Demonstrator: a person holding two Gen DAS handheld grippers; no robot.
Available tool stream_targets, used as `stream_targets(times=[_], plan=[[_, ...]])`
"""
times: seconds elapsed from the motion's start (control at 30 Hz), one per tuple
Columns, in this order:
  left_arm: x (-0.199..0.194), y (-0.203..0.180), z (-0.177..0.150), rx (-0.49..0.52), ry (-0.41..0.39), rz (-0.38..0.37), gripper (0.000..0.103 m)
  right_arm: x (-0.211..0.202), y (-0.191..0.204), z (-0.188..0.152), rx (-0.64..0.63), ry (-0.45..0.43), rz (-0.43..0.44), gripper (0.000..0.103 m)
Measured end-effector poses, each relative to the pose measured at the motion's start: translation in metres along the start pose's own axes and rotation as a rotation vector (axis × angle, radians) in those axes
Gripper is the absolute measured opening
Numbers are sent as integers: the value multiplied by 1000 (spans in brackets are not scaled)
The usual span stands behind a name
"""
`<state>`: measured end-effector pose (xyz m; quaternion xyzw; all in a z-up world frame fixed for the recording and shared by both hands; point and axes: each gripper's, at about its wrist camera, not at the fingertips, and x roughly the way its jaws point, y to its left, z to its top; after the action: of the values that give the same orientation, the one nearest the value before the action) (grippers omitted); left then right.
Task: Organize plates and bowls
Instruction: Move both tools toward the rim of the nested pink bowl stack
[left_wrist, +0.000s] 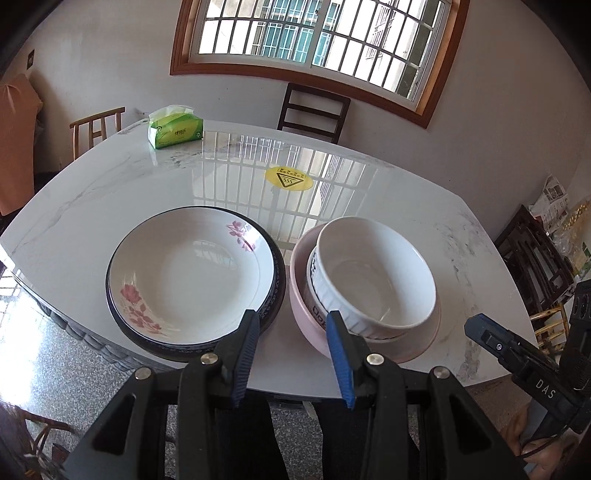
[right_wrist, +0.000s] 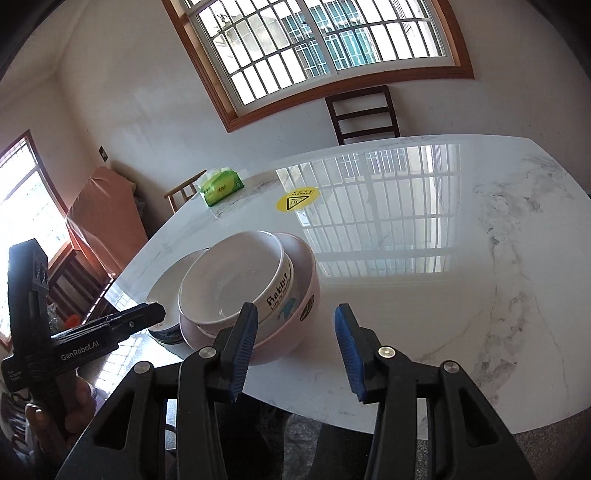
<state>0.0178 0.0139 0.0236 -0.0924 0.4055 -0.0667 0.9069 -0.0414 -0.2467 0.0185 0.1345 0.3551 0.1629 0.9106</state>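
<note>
Nearest the lens in the left wrist view: left gripper (left_wrist: 293, 319), black arms tipped with blue ribbed pads, jaws standing moderately apart with nothing between them, hovering over the near edge of a glossy white marble table (left_wrist: 92, 199). Just past the left pad, a white floral plate (left_wrist: 192, 269) with pink blossoms, resting on a dark-rimmed plate (left_wrist: 279, 291) whose patterned edge peeks out around it. Just past the right pad, a stack of bowls: a white ribbed bowl (left_wrist: 373, 273) nested tilted inside a white printed bowl (left_wrist: 314, 291), both sitting in a pink bowl (left_wrist: 306, 325). Plates and bowls side by side, close but apart, both near the front edge. Farther back on the table, a round yellow warning sticker (left_wrist: 289, 179) and a green tissue pack (left_wrist: 175, 129) near the far left corner. Beyond the table, a dark wooden chair (left_wrist: 314, 110) beneath a barred window (left_wrist: 314, 33). At the lower right of that view, the right gripper (left_wrist: 480, 328) seen from the side. In the right wrist view, the same right gripper (right_wrist: 295, 321) pointing at the table, jaws parted at a middling width and empty, left pad overlapping the bowl stack's front, not gripping it, right pad over bare marble. Word "Rabbit" legible on the printed bowl. At the left edge, the left gripper held in a hand (right_wrist: 79, 402), its tip near the plates.
</note>
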Motion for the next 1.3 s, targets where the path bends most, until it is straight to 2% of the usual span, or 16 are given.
stream_targets(times=[0.4, 0.6, 0.73, 1.0, 1.1, 1.3], plan=[[11, -2, 11, 56, 46, 85, 38, 7, -18, -15, 48, 71, -9, 42], [21, -6, 17, 101, 80, 115, 38, 8, -8, -1, 32, 92, -2, 42], [23, -8, 22, 128, 83, 139, 38, 12, -5, 10, 23, 116, -31, 42], [31, -8, 26, 145, 117, 134, 38, 22, -9, 20, 63, 169, -27, 42], [34, -9, 29, 155, 128, 141, 38, 24, -8, 24, 62, 171, -30, 50], [38, -10, 33, 166, 141, 136, 38, 27, -7, 33, 43, 179, -48, 51]])
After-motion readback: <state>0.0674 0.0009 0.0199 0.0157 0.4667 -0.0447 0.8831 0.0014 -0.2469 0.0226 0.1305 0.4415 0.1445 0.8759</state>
